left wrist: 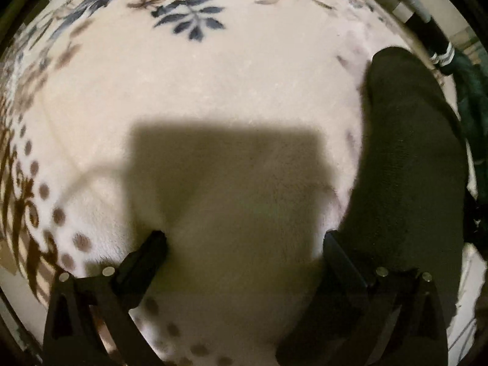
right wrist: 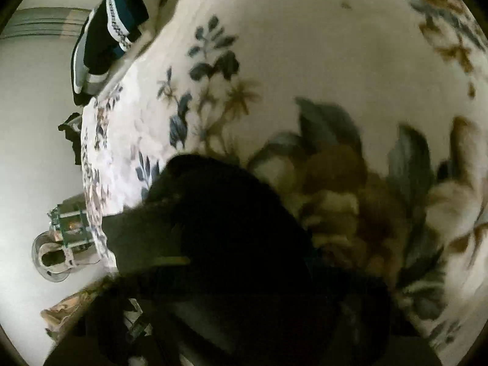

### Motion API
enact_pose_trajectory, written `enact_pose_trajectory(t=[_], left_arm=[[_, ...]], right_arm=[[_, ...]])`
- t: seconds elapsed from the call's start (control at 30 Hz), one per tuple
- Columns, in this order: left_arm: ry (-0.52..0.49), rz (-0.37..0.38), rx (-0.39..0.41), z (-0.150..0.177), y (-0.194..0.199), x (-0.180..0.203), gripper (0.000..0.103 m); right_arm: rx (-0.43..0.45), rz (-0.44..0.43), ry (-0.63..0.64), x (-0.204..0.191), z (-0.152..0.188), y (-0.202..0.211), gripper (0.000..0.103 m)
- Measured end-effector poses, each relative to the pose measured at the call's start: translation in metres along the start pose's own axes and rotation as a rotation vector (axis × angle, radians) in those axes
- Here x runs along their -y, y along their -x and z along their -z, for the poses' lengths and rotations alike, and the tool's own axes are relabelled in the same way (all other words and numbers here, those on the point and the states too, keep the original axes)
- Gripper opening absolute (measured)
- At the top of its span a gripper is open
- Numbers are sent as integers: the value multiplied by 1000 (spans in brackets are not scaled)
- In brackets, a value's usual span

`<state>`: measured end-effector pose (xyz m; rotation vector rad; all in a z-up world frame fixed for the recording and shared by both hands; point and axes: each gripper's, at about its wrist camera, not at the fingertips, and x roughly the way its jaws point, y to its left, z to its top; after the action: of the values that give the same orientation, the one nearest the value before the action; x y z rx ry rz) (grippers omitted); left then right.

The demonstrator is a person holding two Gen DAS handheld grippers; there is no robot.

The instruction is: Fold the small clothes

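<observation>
A dark sock (left wrist: 408, 158) lies lengthwise on the cream floral blanket (left wrist: 213, 85), at the right of the left wrist view. My left gripper (left wrist: 244, 241) is open, low over the blanket, its right finger (left wrist: 338, 256) at the sock's left edge, its left finger (left wrist: 146, 259) on bare blanket. In the right wrist view the dark sock (right wrist: 231, 222) fills the lower middle and hides my right gripper's fingers, so its jaw state is not visible. The sock hangs or bunches close in front of that camera.
More dark clothes with white stripes (right wrist: 113, 33) lie at the blanket's edge; they also show at the far right of the left wrist view (left wrist: 442, 58). A glass vessel (right wrist: 58, 244) stands on the pale floor beside the blanket. A square shadow (left wrist: 225, 183) falls under the left gripper.
</observation>
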<state>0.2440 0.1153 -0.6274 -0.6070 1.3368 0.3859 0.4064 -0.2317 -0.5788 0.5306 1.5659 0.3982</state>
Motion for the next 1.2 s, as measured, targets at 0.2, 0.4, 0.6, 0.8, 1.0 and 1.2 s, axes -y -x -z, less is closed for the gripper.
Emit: enact_pose_trajectory(t=[0.2,0.4,0.6,0.8,1.0,1.2], left_arm=[[25,24,-3,-5,25,2,103],[17,44,69,-12,63,4,103],[-42,53,84,10,93,17,103],[-58,49,15,30,82,24,103],[-87,37,-9,43,74,39,103],[-98,54,0,50,85,39,103]], right_arm=[[90,-17,29,-20,-5,37,13],[-5,45,12,-2,-24,6,20],[-45,-52,-96,34,15,67,39],[-120,-44,-139,56,74,70,43],[-147,88,-32,44,101,29,4],[-4,79,-97,47,122,89,3]])
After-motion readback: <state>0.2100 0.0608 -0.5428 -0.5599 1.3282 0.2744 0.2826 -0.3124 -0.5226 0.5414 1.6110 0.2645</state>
